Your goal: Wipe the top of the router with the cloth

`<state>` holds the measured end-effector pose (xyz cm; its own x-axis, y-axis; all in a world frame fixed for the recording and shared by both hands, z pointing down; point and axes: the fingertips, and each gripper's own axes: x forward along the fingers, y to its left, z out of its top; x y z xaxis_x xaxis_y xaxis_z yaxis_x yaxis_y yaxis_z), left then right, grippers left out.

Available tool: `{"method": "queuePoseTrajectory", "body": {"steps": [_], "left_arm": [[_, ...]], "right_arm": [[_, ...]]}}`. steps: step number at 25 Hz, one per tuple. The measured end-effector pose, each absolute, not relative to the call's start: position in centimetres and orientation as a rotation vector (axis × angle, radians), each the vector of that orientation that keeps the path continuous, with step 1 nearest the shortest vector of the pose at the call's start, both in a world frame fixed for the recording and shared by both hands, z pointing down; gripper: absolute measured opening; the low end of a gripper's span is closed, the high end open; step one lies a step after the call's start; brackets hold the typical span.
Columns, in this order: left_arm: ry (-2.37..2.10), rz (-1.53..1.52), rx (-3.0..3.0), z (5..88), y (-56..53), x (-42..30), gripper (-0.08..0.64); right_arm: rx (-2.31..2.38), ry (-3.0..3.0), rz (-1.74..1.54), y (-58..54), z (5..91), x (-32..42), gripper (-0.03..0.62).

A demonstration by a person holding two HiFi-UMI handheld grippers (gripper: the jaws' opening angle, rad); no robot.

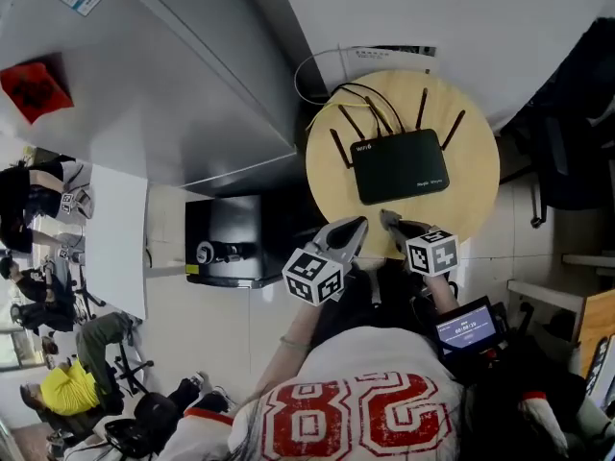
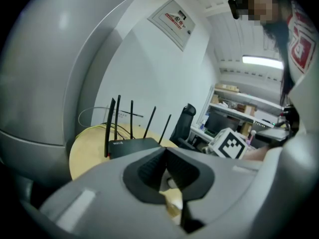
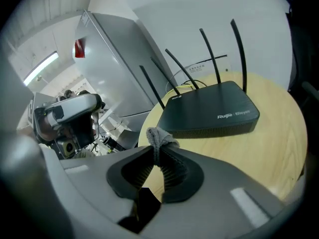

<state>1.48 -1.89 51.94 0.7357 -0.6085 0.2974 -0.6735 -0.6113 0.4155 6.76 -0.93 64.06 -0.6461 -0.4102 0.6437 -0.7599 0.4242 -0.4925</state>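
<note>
Right gripper: jaws pinched on a bunched grey cloth, its tuft poking past the tips. Router: flat on the round table, just ahead and slightly right of that gripper, apart from it, long axis crosswise to the jaws, antennas along the far edge. Left gripper: jaws pressed together on nothing, no nearer the router, so the wipe likely falls to the right.

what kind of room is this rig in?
Likely an office or lab: an office chair by cluttered desks, people seated at workstations, and a router on a small round table.
</note>
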Motion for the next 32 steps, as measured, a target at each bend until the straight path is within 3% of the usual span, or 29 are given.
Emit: {"method": "queuePoseTrajectory", "body": {"steps": [8,18,32], "left_arm": [[-0.804,0.163,2.564,50.0,-0.6,-0.3,0.002],[-0.669,0.246,2.549,52.0,9.0,-9.1,0.002],[-0.574,0.181,2.628,48.8,11.4,-4.5,0.002]], "right_arm": [[1.353,-2.285,1.054,1.1,60.4,6.8,0.038],[1.592,-2.365,0.89,10.0,56.3,-0.8,0.038],[1.76,-2.321,0.813,13.4,52.6,3.3,0.038]]}}
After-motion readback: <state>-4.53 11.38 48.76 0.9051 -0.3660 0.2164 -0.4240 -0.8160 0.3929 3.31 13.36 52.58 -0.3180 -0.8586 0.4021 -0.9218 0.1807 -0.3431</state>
